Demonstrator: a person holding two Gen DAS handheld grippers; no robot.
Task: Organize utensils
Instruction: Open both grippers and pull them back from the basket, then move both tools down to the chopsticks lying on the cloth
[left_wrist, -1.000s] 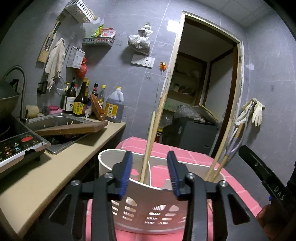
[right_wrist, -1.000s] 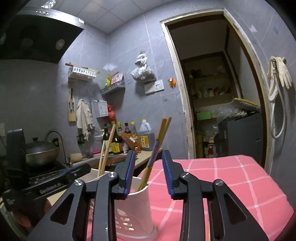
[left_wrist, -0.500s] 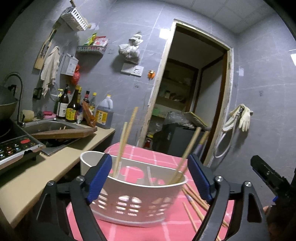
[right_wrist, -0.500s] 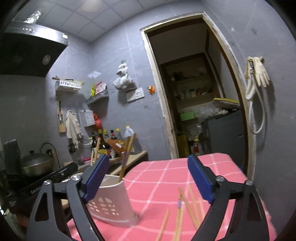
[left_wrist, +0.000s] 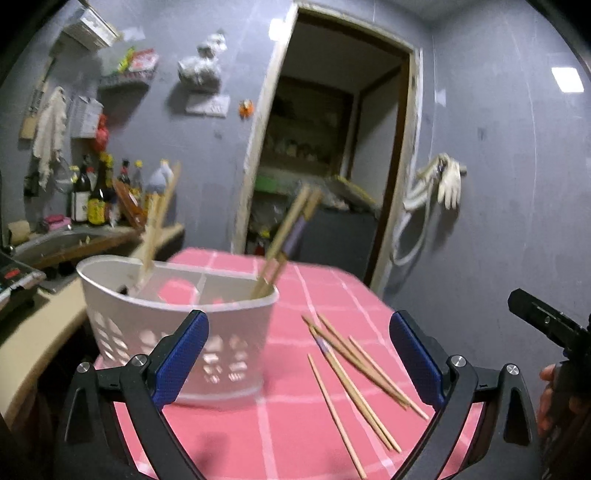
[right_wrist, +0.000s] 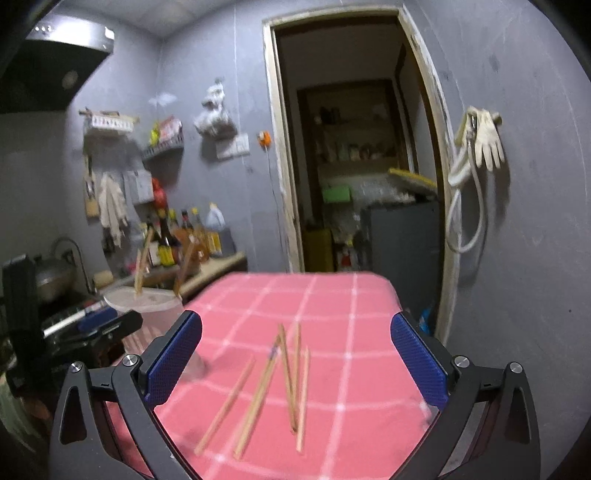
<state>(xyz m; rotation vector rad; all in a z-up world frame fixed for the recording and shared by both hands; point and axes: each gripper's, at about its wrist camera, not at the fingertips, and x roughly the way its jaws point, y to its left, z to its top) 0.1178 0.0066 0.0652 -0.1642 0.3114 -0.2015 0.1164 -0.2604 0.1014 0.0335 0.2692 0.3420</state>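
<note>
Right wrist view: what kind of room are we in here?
Most likely a small home kitchen. A range hood hangs over a pot by the sink tap, sauce and oil bottles line the counter, and the doorway opens onto what looks like a pantry with shelves.

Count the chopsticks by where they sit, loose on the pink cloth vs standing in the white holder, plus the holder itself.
Loose chopsticks: 5, one with a purple band
Chopsticks standing in the holder: at least 4, too blurred for an exact count
White holder: 1
Total: at least 10
</note>
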